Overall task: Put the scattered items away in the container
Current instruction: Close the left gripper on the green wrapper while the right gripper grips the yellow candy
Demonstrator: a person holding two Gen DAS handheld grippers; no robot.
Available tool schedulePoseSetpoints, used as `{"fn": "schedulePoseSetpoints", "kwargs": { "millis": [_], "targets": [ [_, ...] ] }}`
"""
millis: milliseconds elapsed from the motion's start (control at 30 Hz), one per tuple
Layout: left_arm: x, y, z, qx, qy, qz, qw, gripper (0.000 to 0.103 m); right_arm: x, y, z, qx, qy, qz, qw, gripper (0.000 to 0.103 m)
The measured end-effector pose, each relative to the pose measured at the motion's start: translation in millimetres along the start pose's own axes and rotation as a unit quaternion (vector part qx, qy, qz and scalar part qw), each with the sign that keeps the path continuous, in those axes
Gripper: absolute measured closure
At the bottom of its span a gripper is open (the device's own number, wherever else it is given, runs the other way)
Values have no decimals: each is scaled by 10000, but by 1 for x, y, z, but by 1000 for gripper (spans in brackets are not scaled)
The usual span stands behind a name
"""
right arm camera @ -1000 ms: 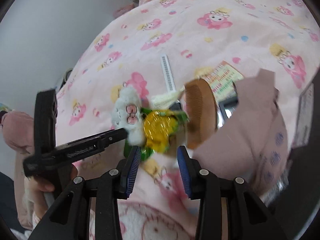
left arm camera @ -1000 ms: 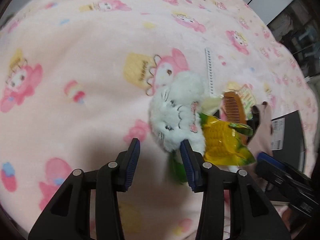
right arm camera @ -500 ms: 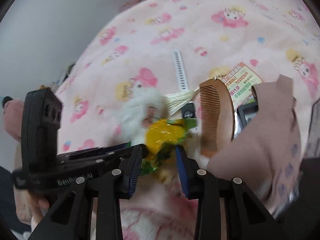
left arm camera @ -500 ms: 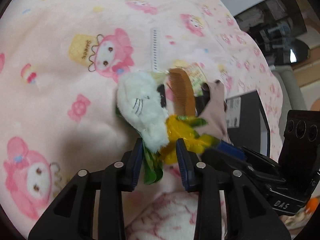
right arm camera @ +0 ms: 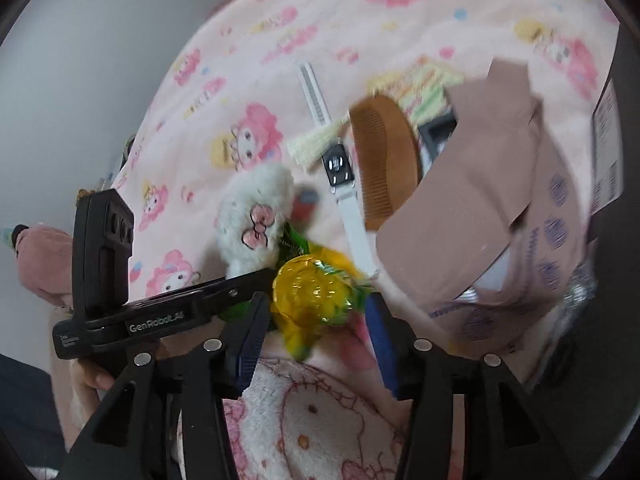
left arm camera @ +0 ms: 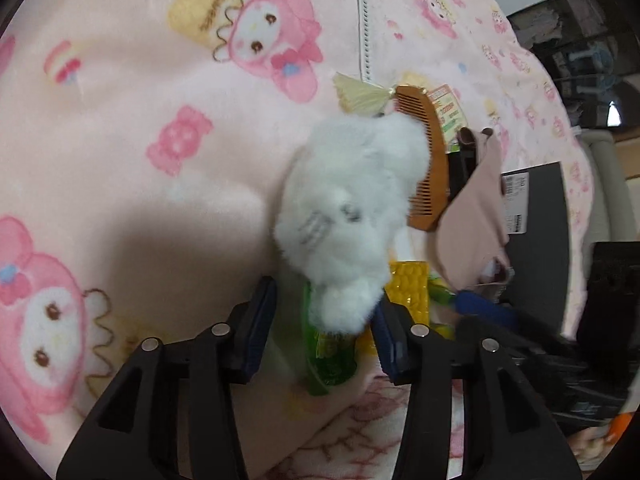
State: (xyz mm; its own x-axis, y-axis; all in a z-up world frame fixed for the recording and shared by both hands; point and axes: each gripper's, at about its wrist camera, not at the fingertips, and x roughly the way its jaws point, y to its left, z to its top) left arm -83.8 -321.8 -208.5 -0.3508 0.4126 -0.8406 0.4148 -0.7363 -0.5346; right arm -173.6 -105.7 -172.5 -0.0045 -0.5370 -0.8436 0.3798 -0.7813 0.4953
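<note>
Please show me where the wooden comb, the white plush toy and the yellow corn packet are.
wooden comb (left arm camera: 430,160), left wrist view, middle of spine.
white plush toy (left arm camera: 344,216), left wrist view, furry face.
yellow corn packet (right arm camera: 316,296), right wrist view, shiny front.

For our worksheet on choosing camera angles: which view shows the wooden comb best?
The left wrist view: the wooden comb is sharper there, teeth distinct, though the white plush toy hides part of it. The right wrist view shows more of the comb, but blurred.
</note>
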Motion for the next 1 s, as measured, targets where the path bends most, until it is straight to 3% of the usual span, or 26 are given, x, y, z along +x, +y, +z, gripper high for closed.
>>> {"fn": "schedulePoseSetpoints", "kwargs": {
  "millis": [67, 167, 233, 300, 333, 400, 467, 567, 700, 800, 1000],
  "targets": [
    [-2, -3, -3, -77, 207, -711, 9972, 62, 7, -4, 2, 50, 25, -33, 10000, 48],
    [-13, -16, -11, 170, 106, -558, 9982, 63, 11, -7, 3, 232, 172, 526, 9982, 57],
    [-22, -17, -15, 166, 23, -767, 9969, 63, -1, 3, -2, 45, 28, 620, 9981, 67],
    [-34, -16, -19, 169, -141, -993, 9948, 63, -15, 11, -7, -111, -183, 619, 9979, 67],
    [-41, -17, -20, 203, -311, -887, 9954, 63, -21, 14, -10, -152, -242, 677, 9973, 67],
    [-47, -18, -17, 238, -593, -209, 9977, 63, -26, 15, -12, -140, -303, 621, 9975, 67],
    [-50, -14, -14, 279, -685, 188, 9971, 64, -28, 14, -13, -190, -381, 258, 9988, 67],
    [-49, -14, -12, 383, -560, 148, 9976, 64, -26, 8, -13, -139, -385, 40, 9992, 66],
    [-53, -32, -22, 809, -546, 422, 9943, 64, -20, 1, -15, -148, -277, -205, 9993, 66],
    [-46, -44, -25, 1001, -452, 314, 9935, 76, -18, -8, -16, -159, -225, -385, 9989, 66],
    [-13, -43, 6, 1073, -350, 657, 9914, 83, -1, -9, -15, -130, 11, -158, 9998, 66]
  ]
}}
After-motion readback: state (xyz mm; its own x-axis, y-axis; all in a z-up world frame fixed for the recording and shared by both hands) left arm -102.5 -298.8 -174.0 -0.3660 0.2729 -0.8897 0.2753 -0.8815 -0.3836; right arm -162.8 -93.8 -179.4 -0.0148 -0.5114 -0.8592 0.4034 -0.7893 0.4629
